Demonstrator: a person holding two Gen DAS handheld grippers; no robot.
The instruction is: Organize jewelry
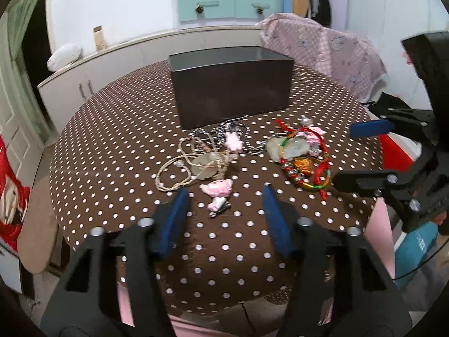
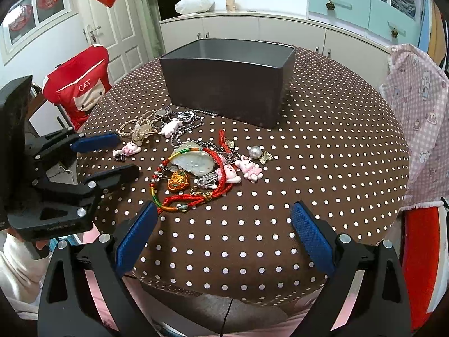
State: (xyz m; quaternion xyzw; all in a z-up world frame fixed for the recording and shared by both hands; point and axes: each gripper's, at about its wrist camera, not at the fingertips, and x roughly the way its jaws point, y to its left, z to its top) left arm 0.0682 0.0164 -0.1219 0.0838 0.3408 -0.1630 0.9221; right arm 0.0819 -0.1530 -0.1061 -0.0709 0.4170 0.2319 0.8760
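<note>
Left gripper [image 1: 224, 199] sitting nearest the lens, hanging over the near edge of the round table [image 1: 112, 129]; its blue-padded fingers [image 1: 176, 213] are standing wide apart, gripping nothing. Just beyond the fingertips a small pink charm [image 1: 217, 189] is lying on the polka-dot cloth, with a second tiny pink-and-black piece [image 1: 219, 205] just beside it on the near side.

Right gripper [image 2: 224, 213] likewise hovering over the near edge, jaws spread wider still, empty. Its left pad [image 2: 137, 238] is sitting close to the red and multicoloured cord bracelets [image 2: 179, 199].

Jewelry is lying in two loose heaps mid-table. Left heap: beige braided cord necklace [image 1: 179, 168] with a pale stone pendant [image 1: 204, 165], tangled with a metal chain [image 1: 247, 137] and a pink charm [image 1: 234, 140]. Right heap: pale jade pendant [image 2: 193, 160], orange embroidered charm [image 2: 177, 180], pink bunny charm [image 2: 251, 168], a pearl bead [image 2: 255, 151].

Dark rectangular box [image 2: 227, 84] is standing open toward the far edge, just behind the heaps; what it holds, cannot tell.
</note>
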